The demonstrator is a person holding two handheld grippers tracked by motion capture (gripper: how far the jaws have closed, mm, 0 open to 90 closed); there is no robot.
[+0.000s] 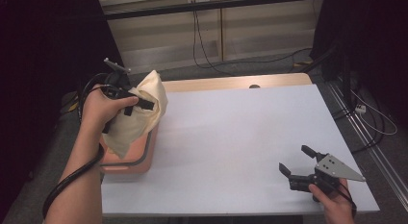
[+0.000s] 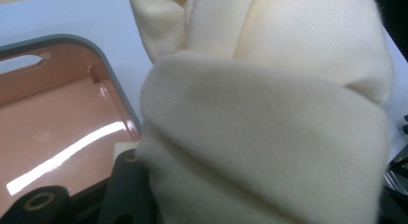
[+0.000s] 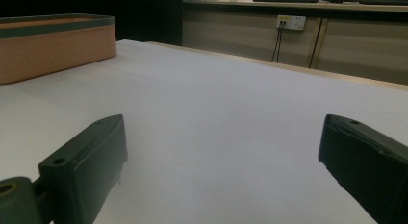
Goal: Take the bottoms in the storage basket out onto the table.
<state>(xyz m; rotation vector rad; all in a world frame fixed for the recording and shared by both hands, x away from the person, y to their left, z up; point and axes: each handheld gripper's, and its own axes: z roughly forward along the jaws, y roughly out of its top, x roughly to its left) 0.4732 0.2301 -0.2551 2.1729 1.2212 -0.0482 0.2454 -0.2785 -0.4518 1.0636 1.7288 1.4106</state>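
Note:
A cream cloth (image 1: pixel 137 113) hangs bunched over a pink bin (image 1: pixel 144 159) with a grey rim at the table's left edge. My left gripper (image 1: pixel 139 104) is shut on the cloth, held above the bin. In the left gripper view the cloth (image 2: pixel 269 113) sits close in front of the jaws, and the bin's pink inside (image 2: pixel 57 132) shows below it. My right gripper (image 1: pixel 297 160) rests low near the table's front right corner, open, with nothing between its fingers (image 3: pixel 86 161). The bin (image 3: pixel 53 41) stands far off in the right gripper view.
The white table top (image 1: pixel 240 137) stretches between the bin and the right gripper. A wooden strip (image 1: pixel 231 82) runs along the far edge. Cables (image 1: pixel 370 118) lie on the floor to the right, and cabinets (image 1: pixel 192 31) stand behind.

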